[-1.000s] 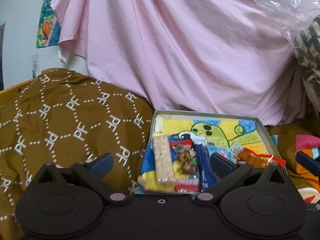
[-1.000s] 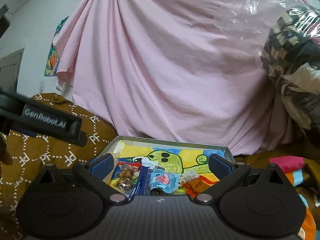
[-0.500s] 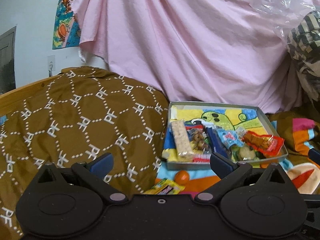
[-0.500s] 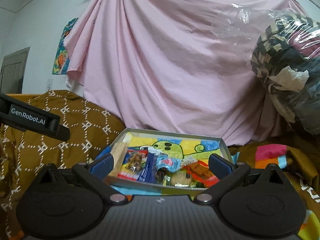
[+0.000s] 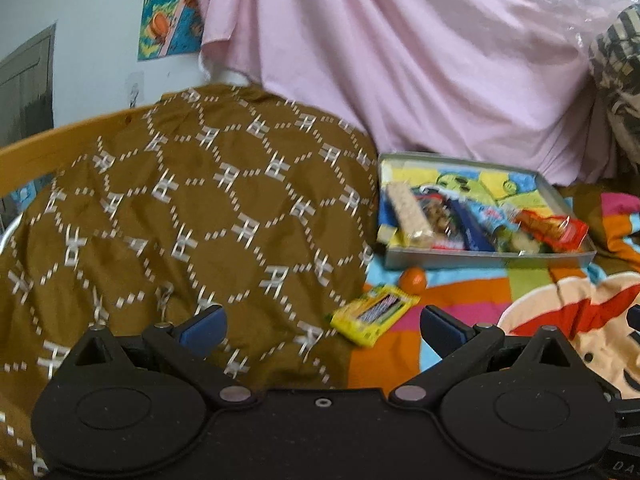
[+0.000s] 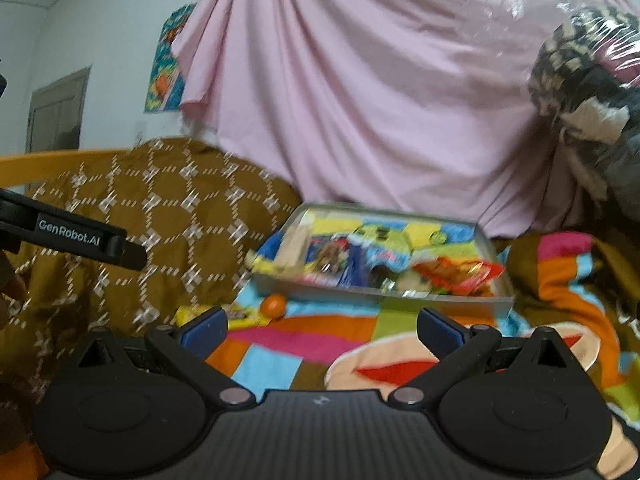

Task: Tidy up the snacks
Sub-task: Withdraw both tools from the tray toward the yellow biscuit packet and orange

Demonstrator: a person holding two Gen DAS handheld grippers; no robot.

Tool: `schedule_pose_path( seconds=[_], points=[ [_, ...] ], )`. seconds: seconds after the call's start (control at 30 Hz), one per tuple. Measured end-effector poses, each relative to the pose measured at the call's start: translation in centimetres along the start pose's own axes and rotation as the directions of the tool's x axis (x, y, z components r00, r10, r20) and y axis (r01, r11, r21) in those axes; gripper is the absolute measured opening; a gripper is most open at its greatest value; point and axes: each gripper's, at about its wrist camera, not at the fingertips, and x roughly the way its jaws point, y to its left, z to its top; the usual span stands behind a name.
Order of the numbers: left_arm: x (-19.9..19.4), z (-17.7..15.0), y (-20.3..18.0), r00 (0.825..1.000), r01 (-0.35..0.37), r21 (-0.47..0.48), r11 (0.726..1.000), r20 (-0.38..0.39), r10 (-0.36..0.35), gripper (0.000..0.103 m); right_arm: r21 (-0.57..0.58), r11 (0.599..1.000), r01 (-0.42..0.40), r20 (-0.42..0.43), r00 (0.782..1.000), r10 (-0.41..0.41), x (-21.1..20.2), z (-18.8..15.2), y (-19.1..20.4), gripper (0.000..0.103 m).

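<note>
The snacks sit packed in a shallow grey tray (image 5: 488,258) lying on a bright patchwork blanket (image 5: 472,292): a pale cereal bar (image 5: 410,216) along its left side, a dark blue packet (image 5: 468,224) near the middle, and an orange-red wrapper (image 5: 554,228) poking over the right-hand rim. The tray's floor carries a cartoon picture in yellow, green and blue.

Two snacks lie outside it on the blanket, just in front of the near left corner: a small orange ball (image 5: 413,278) close to the tray wall, and a yellow packet (image 5: 374,314) a little nearer the camera (its print is too blurred to read).

The left gripper (image 5: 322,326) hangs above the blanket with its blue-tipped fingers (image 5: 204,326) spread wide and nothing between them; the yellow packet shows in the gap. The right gripper (image 6: 320,330) is likewise spread wide and empty, facing the tray from well back.

A brown quilt (image 5: 192,216) with a white lattice pattern heaps up left of the tray, and a pink sheet (image 5: 400,56) hangs behind.
</note>
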Motion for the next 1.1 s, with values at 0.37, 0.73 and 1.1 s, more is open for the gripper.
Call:
schedule_pose_path(
  seconds=[0.37, 0.73, 1.1],
  points=[
    [1.0, -3.6, 1.4, 0.997, -0.03, 0.043, 0.999, -0.076, 0.034, 0.102, 0.004, 0.997, -0.081, -0.164, 0.983, 0.081, 1.7, -2.3, 1.7, 0.103],
    [2.0, -3.9, 1.3, 0.994, -0.041, 0.073, 0.996, -0.099, 0.048, 0.102, 0.01, 0.995, -0.097, -0.212, 0.972, 0.097, 2.6, -2.7, 2.1, 0.103],
    [3.2, -3.5, -0.1, 0.994, -0.036, 0.135, 0.99, -0.1, 0.05, 0.102, -0.012, 0.995, -0.097, -0.21, 0.973, 0.093, 3.4, -2.0, 1.5, 0.103]
  ],
)
